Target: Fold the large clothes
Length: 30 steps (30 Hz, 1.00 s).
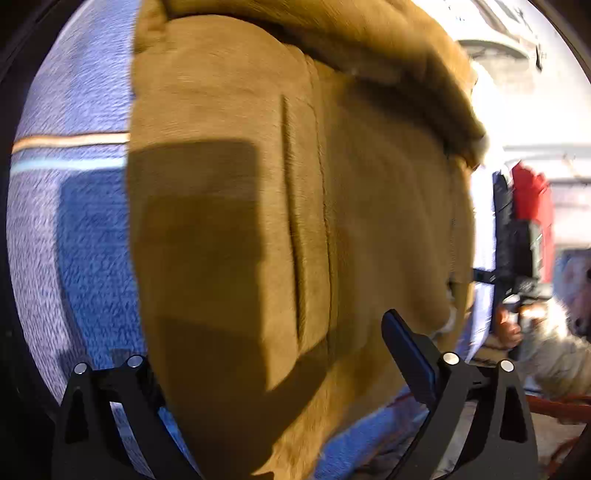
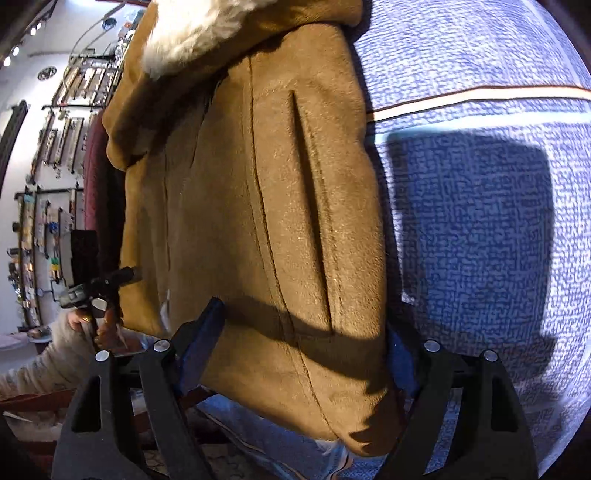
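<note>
Left wrist view, nearest first: the left gripper (image 1: 280,373) has the thick hem of one tan coat (image 1: 229,206) between its spread fingers, the right-hand blue pad (image 1: 406,354) against the cloth, the other hidden behind it, so it seems clamped on the coat. The coat is suede-like, with a slit pocket (image 1: 291,221) and a seam beside it, and lies on a blue woven cloth (image 1: 85,240) with two pale stripes.

Right wrist view: the right gripper (image 2: 303,354) grips the same hem wide, both blue pads (image 2: 199,343) pressed to the fabric. One pocket slit (image 2: 314,192), a white furry collar (image 2: 192,33) farther up. Beyond, a hand (image 2: 107,328) holds the other gripper; wall racks (image 2: 48,177) stand far back.
</note>
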Available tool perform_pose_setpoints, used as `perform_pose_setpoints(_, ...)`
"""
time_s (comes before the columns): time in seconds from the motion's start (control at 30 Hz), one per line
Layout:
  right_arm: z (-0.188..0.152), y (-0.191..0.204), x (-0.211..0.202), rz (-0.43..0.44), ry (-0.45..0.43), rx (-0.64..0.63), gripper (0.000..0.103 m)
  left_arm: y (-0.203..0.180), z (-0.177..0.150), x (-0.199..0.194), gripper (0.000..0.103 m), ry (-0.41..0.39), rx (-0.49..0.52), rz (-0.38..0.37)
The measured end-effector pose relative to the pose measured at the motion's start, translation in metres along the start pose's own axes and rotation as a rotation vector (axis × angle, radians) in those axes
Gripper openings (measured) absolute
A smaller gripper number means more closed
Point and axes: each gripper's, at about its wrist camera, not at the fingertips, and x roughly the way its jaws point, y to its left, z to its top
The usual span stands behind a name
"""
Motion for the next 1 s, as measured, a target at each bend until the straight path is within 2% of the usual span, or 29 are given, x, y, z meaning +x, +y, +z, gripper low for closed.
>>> perform_pose_setpoints(0.07, 0.005, 0.002, 0.003, 0.003, 0.006, 0.016, 0.08, 0.0, 0.001, -0.001, 0.095, -0.003, -0.014, -0.005)
perform_pose_setpoints(0.13, 0.003, 0.003, 0.002, 0.008, 0.009, 0.011, 0.08, 0.005, -0.001, -0.005, 0.09, -0.015, -0.044, -0.02)
perform_pose_setpoints(0.17, 0.002, 0.003, 0.002, 0.004, 0.006, 0.007, 0.077, 0.007, -0.002, -0.008, 0.082, -0.022, -0.058, -0.013)
perform_pose_setpoints(0.2, 0.0, -0.001, -0.001, -0.004, 0.002, 0.007, 0.071, 0.01, -0.004, -0.01, 0.074, -0.028, -0.075, -0.004)
perform_pose_setpoints(0.23, -0.001, -0.003, -0.003, -0.01, -0.003, 0.015, 0.068, 0.012, -0.005, -0.013, 0.07, -0.034, -0.092, -0.003)
perform_pose_setpoints(0.3, -0.004, -0.005, -0.005, 0.005, -0.013, 0.043, 0.049, 0.014, -0.005, -0.017, 0.056, -0.038, -0.126, -0.025)
perform_pose_setpoints(0.33, -0.006, -0.005, -0.007, 0.011, -0.017, 0.056, 0.043, 0.014, -0.005, -0.018, 0.052, -0.036, -0.141, -0.03)
perform_pose_setpoints(0.37, -0.007, -0.004, -0.008, 0.013, -0.022, 0.062, 0.033, 0.011, -0.006, -0.019, 0.046, -0.036, -0.15, -0.028)
perform_pose_setpoints(0.4, -0.008, -0.001, -0.009, 0.017, -0.026, 0.059, 0.027, 0.007, -0.005, -0.02, 0.04, -0.036, -0.153, -0.024)
perform_pose_setpoints(0.5, -0.01, 0.008, -0.018, 0.001, -0.031, 0.041, 0.022, -0.014, -0.002, -0.023, 0.03, -0.05, -0.125, 0.003)
perform_pose_setpoints(0.67, -0.016, 0.035, -0.032, 0.001, -0.056, -0.009, 0.019, -0.036, -0.009, -0.05, 0.024, -0.119, -0.052, -0.002)
perform_pose_setpoints(0.77, -0.028, 0.035, -0.051, 0.011, -0.078, -0.039, 0.018, -0.045, -0.02, -0.066, 0.023, -0.149, -0.007, 0.005)
perform_pose_setpoints(0.9, -0.05, 0.046, -0.06, 0.006, -0.05, -0.097, 0.017, -0.061, -0.048, -0.074, 0.022, -0.134, 0.075, 0.043)
perform_pose_setpoints(1.0, -0.08, 0.031, -0.067, 0.006, -0.013, -0.09, 0.017, -0.065, -0.084, -0.067, 0.022, -0.093, 0.075, 0.03)
